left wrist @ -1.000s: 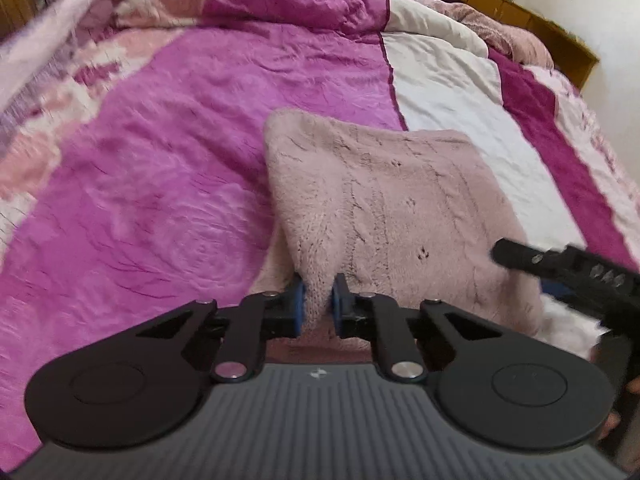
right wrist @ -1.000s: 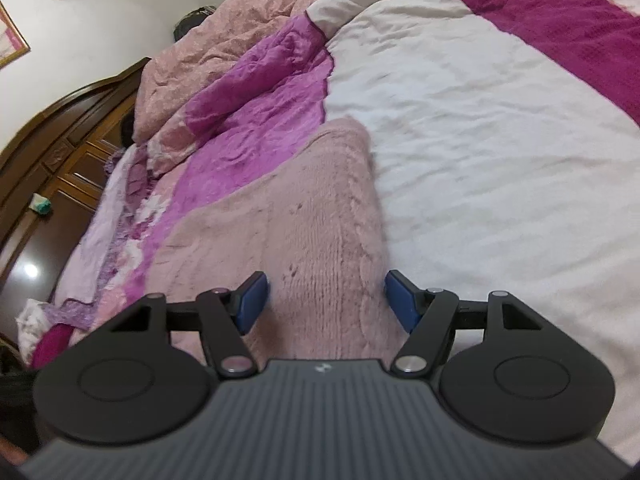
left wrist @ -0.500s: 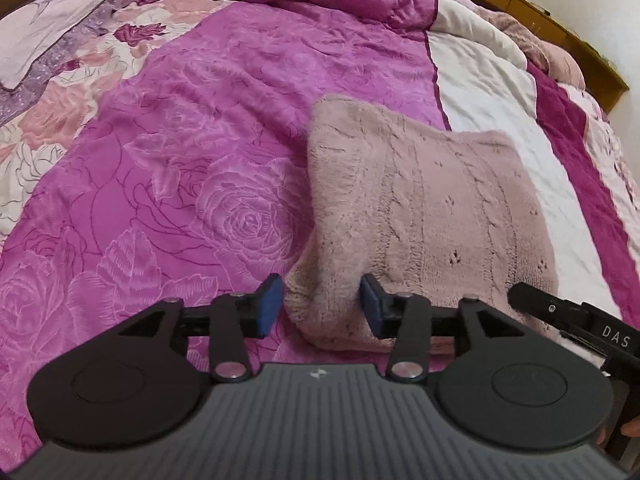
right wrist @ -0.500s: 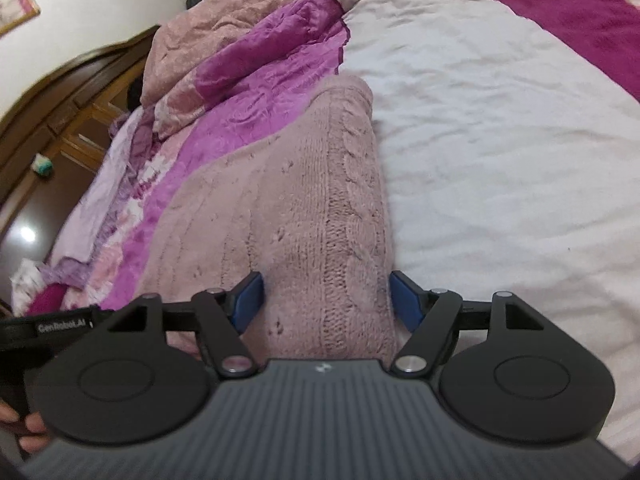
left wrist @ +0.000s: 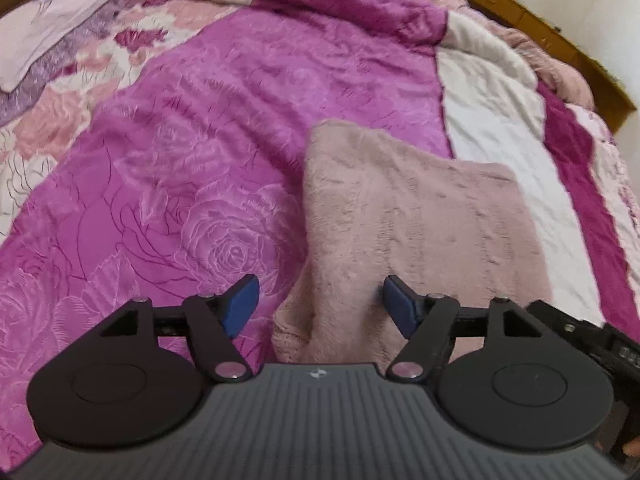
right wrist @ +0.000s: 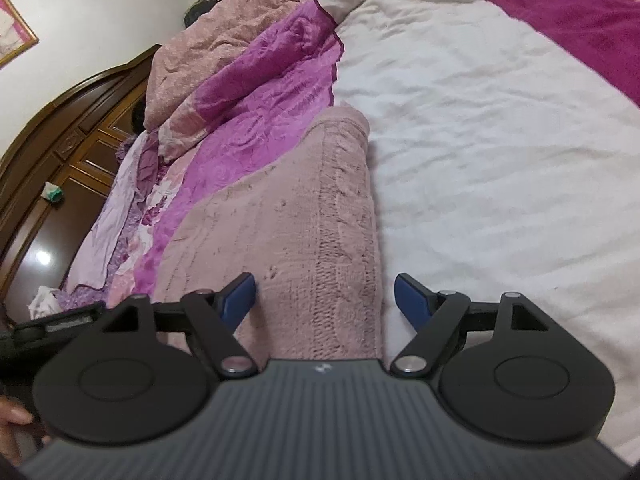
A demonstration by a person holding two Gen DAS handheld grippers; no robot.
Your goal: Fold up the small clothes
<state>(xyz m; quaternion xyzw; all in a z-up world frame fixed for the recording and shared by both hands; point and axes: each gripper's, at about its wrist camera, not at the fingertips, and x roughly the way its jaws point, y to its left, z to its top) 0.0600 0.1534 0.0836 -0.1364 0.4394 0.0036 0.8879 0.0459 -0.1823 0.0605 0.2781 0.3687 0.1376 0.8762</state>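
Note:
A dusty-pink cable-knit sweater (left wrist: pixel 416 224) lies folded into a rectangle on the bed. In the left wrist view my left gripper (left wrist: pixel 320 306) stands over its near left corner, jaws opening, the blue pads clear of the knit that lies between them. In the right wrist view the same sweater (right wrist: pixel 304 208) runs away from me along its right folded edge. My right gripper (right wrist: pixel 325 300) straddles that edge with its jaws opening, pads off the fabric. The right gripper's black body (left wrist: pixel 592 340) shows at the left view's lower right.
The bed is covered by a magenta rose-pattern blanket (left wrist: pixel 192 152) and a white panel (right wrist: pixel 500 140). A bunched pink quilt (right wrist: pixel 240 32) lies at the far end. A dark wooden headboard and cabinet (right wrist: pixel 60 152) stand to the left, with light purple cloth (right wrist: pixel 108 236) beside them.
My left gripper was shut on the sweater's near corner; it has let go and its jaws have spread wide. The corner has dropped onto the bed. The right jaws widened slightly.

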